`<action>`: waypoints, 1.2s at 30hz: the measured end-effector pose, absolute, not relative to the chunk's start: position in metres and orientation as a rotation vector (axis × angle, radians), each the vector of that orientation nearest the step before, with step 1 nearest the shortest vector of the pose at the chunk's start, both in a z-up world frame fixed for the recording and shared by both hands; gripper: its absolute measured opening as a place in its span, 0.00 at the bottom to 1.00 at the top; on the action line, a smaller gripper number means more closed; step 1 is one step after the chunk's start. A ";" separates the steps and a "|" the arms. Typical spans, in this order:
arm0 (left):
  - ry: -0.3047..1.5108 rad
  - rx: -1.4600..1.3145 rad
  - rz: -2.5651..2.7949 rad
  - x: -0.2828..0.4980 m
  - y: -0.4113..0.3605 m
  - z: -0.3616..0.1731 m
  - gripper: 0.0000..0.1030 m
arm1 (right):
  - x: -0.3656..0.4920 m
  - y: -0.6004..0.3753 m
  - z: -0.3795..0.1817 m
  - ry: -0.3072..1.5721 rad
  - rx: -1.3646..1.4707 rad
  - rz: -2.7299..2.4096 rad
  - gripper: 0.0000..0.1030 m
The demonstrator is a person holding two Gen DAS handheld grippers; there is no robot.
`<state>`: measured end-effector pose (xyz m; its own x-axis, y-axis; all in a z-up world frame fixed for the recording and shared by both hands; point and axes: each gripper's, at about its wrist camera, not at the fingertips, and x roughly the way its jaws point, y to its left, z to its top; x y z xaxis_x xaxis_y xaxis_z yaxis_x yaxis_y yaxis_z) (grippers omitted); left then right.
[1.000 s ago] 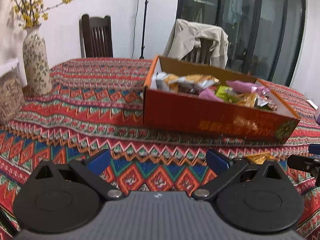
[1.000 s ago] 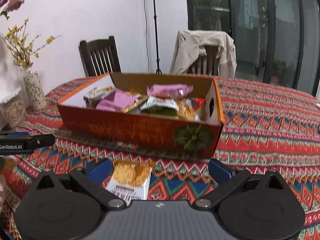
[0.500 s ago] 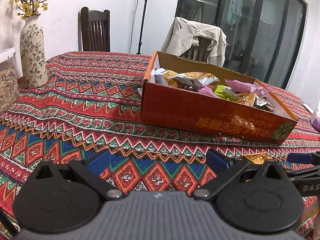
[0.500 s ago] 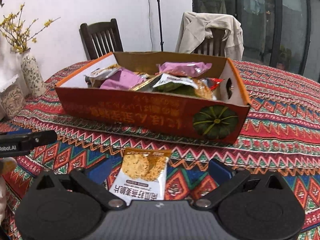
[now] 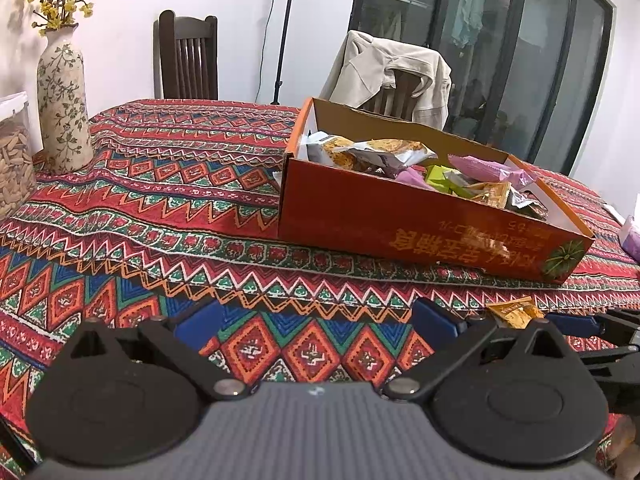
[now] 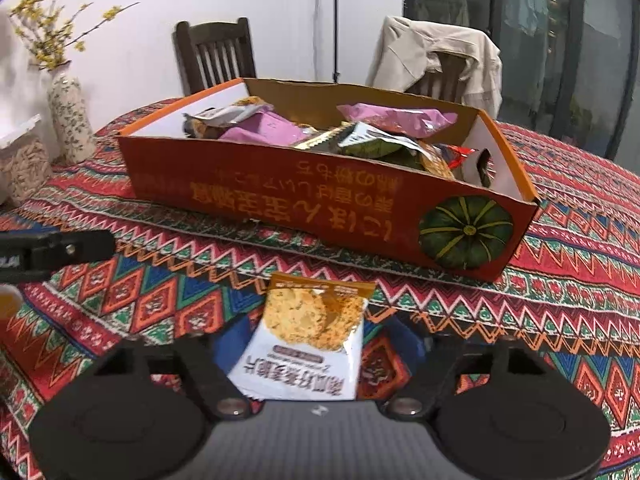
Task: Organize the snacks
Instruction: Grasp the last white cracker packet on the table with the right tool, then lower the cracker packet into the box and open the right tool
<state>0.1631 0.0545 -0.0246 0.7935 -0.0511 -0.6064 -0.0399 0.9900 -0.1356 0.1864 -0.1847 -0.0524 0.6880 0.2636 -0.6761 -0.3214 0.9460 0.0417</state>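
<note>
An orange cardboard box [image 6: 280,196] with a pumpkin picture holds several snack packets; it also shows in the left wrist view [image 5: 400,224]. My right gripper [image 6: 316,340] is shut on a white and orange cracker packet [image 6: 308,332] and holds it just in front of the box. The same packet's corner [image 5: 514,312] shows at the right of the left wrist view. My left gripper [image 5: 316,320] is open and empty, low over the patterned tablecloth [image 5: 168,184], in front of the box's left end.
A flowered vase [image 5: 62,100] with yellow blossoms and a clear container of nuts [image 5: 12,160] stand at the table's left. A dark wooden chair [image 5: 188,56] and a chair draped with a beige jacket [image 5: 392,76] stand behind the table. A purple packet [image 5: 632,236] lies far right.
My right gripper has closed on the cracker packet and lifted it, moving nearer the box. My left gripper has risen slightly and stayed open.
</note>
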 end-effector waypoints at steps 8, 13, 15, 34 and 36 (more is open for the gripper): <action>0.644 -0.130 -0.008 0.161 0.051 -0.023 1.00 | 0.177 -0.187 -0.050 0.722 -0.077 0.345 0.45; 0.629 -0.117 -0.005 0.157 0.048 -0.018 1.00 | 0.172 -0.193 -0.046 0.706 -0.061 0.351 0.41; 0.629 -0.119 -0.008 0.156 0.048 -0.016 1.00 | 0.170 -0.195 -0.043 0.694 -0.056 0.351 0.40; 0.558 -0.091 -0.023 0.161 0.030 0.027 1.00 | 0.167 -0.216 -0.001 0.547 -0.051 0.333 0.40; 0.547 -0.083 -0.027 0.166 0.027 0.033 1.00 | 0.170 -0.217 0.006 0.526 -0.055 0.332 0.40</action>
<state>0.1660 0.0274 0.0328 0.8540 -0.0477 -0.5181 0.0034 0.9963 -0.0860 0.1696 -0.2166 0.0058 0.8127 0.2969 -0.5014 -0.3248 0.9452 0.0333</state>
